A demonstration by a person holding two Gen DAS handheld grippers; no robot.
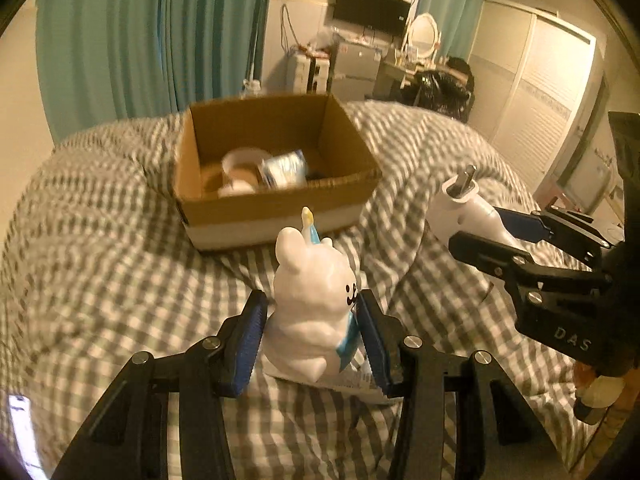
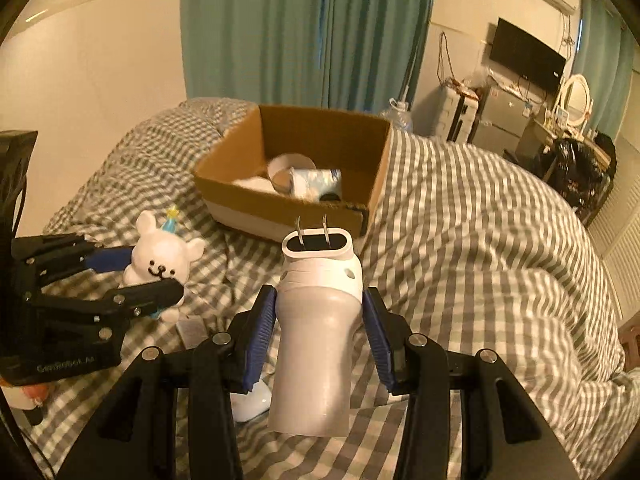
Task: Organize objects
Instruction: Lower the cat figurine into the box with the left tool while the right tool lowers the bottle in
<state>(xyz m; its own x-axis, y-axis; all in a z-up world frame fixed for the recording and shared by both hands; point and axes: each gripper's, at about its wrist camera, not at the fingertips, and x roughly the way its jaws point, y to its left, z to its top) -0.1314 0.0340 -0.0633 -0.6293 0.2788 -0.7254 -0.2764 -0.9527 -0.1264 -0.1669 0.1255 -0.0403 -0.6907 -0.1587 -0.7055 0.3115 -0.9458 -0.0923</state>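
Note:
My left gripper (image 1: 311, 340) is shut on a white bear figurine (image 1: 316, 292) with a blue party hat, just above the checked bedcover; it also shows in the right wrist view (image 2: 160, 260). My right gripper (image 2: 320, 332) is shut on a white and grey plug-in device (image 2: 316, 320) with two metal prongs pointing forward; it shows in the left wrist view (image 1: 468, 208) at the right. An open cardboard box (image 1: 276, 200) sits on the bed ahead, also in the right wrist view (image 2: 288, 208), holding a white tape roll (image 1: 240, 162) and a blue-white packet (image 1: 284, 168).
The grey checked bedcover (image 1: 100, 280) is rumpled with folds around the box. A small flat packet (image 2: 192, 330) and a white object (image 2: 252, 402) lie on the bed beneath my right gripper. Teal curtains, a desk, a TV and a wardrobe stand beyond the bed.

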